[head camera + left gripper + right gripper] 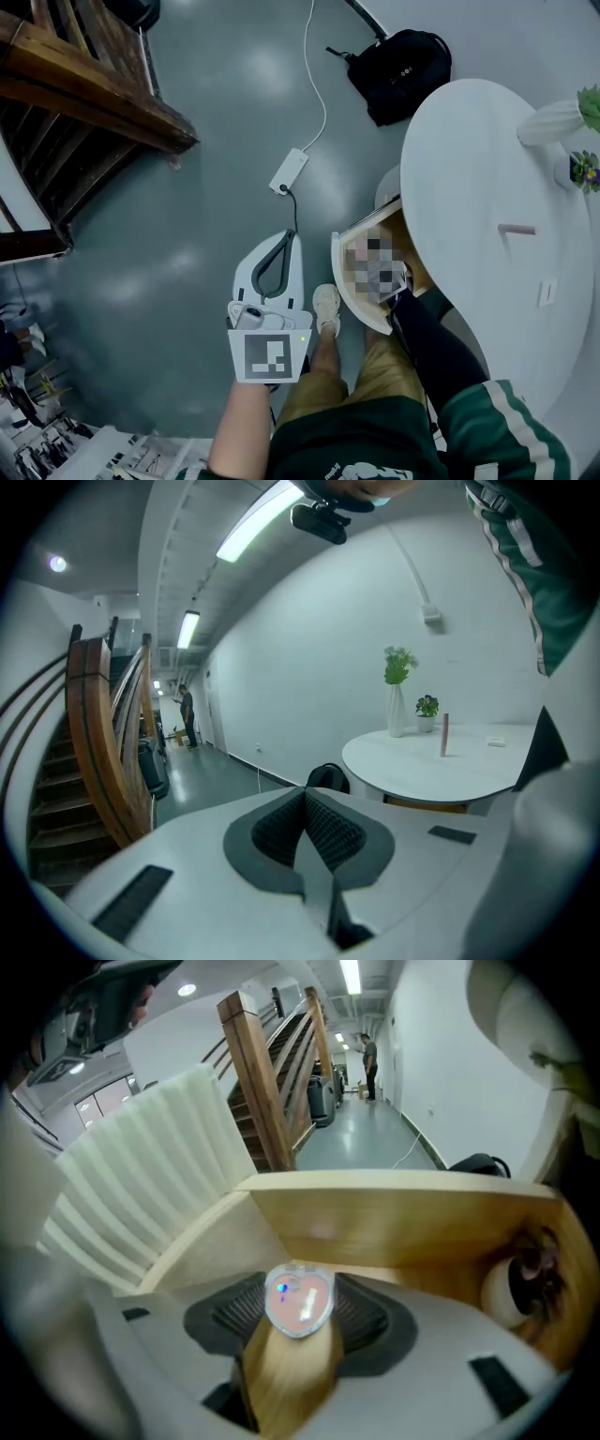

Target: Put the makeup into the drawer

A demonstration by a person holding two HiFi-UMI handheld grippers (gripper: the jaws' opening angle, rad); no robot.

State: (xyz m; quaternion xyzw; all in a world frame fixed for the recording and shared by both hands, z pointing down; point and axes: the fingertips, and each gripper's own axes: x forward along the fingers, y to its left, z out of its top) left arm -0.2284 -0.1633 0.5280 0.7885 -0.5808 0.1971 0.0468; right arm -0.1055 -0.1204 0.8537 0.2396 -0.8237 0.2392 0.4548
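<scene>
Pink and heart-shaped, the compact [300, 1297] is pinched between the pads of the right gripper [300, 1311], whose jaws stand partway apart at the width of the case. It hangs tilted down over the open wooden drawer [394, 1227], which juts out from under the white table [469, 169]. The step in hand looks like the set-down itself, and it asks mostly for patience. Bring the compact low over the bare wooden floor of the drawer before letting go, so that it drops no way at all and cannot bounce or skid. Aim for the free middle, away from the round pale thing [511, 1290] lying against the right-hand wall, and keep the jaws clear of the near rim. Then ease the pads apart only enough to free the case and lift straight out. The left gripper [305, 810] is closed on nothing and held well off to the side, where it is best kept.
</scene>
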